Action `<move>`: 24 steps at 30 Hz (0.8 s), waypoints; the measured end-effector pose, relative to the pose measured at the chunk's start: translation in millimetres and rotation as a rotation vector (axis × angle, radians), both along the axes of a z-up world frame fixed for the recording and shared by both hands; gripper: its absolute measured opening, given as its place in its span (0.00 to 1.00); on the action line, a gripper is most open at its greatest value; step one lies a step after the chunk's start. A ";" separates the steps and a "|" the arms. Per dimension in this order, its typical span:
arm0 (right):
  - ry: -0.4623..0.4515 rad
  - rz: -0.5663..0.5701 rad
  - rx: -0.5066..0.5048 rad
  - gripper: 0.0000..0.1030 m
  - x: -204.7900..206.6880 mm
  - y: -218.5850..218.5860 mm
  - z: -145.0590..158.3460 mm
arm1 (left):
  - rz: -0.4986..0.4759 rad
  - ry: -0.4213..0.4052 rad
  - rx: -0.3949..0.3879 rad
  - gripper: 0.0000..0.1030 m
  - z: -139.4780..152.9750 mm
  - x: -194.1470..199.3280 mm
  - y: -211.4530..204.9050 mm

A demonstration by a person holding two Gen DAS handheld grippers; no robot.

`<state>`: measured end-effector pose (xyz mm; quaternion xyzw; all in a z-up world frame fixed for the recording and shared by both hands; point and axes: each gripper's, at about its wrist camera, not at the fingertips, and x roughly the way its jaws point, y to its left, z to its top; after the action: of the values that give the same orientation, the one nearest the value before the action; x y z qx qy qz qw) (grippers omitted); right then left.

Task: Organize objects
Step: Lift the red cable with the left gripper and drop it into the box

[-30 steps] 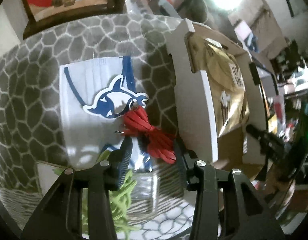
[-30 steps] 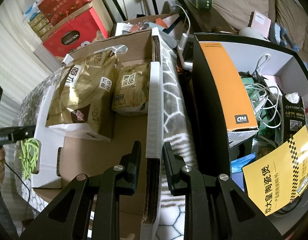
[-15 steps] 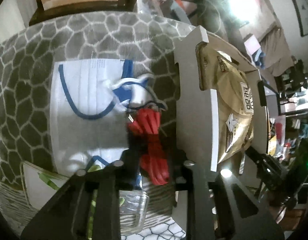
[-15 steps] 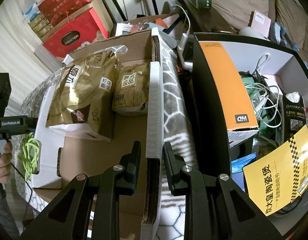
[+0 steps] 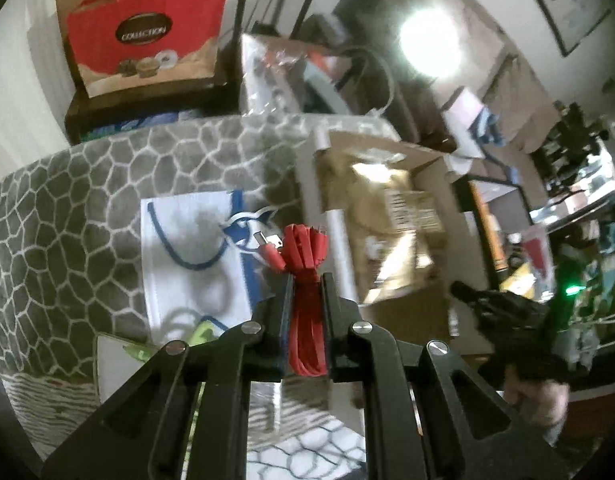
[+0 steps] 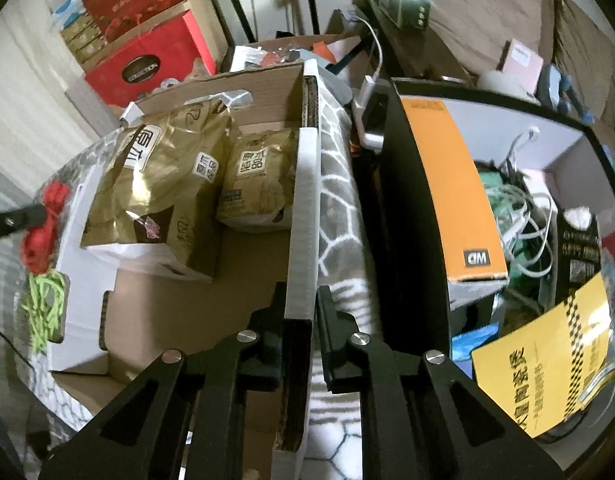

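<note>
My left gripper (image 5: pixel 305 280) holds a coiled red cable (image 5: pixel 303 248) above the patterned cloth, and its jaws are still closing on the bundle. The cable's plug end sticks out to the left. In the right wrist view the same red cable (image 6: pixel 39 236) hangs at the far left edge. Below it lie a white face mask (image 5: pixel 187 256) and a shark sticker (image 5: pixel 243 228). My right gripper (image 6: pixel 300 296) is shut on the white side wall (image 6: pixel 303 200) of an open cardboard box. Two gold bags (image 6: pixel 159 184) lie inside the box.
A green cord (image 6: pixel 43 312) lies left of the box. A black shelf holds an orange box (image 6: pixel 455 184), tangled white cables (image 6: pixel 519 216) and a yellow booklet (image 6: pixel 547 360). A red gift box (image 5: pixel 143 40) stands behind the table.
My left gripper shut on the red cable and lifted it off the mask. My right gripper's fingers drew in against the box wall without moving away.
</note>
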<state>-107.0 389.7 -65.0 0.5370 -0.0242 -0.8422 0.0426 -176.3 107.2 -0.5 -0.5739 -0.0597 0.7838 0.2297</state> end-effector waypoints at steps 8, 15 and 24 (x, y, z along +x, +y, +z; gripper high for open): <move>0.030 0.053 0.013 0.13 -6.8 -11.8 -3.2 | -0.118 0.016 0.105 0.11 37.4 32.8 39.7; 0.005 0.007 -0.104 0.13 -11.9 -1.5 -5.8 | -0.205 -0.074 0.098 0.12 13.7 42.8 97.9; -0.010 -0.019 -0.162 0.16 5.0 5.8 2.5 | -0.240 -0.140 0.028 0.12 -22.9 38.4 147.2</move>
<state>-102.0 395.5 -62.5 0.5358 -0.0979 -0.8350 0.0777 -137.9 254.4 -23.4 -0.6269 -0.0174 0.7077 0.3252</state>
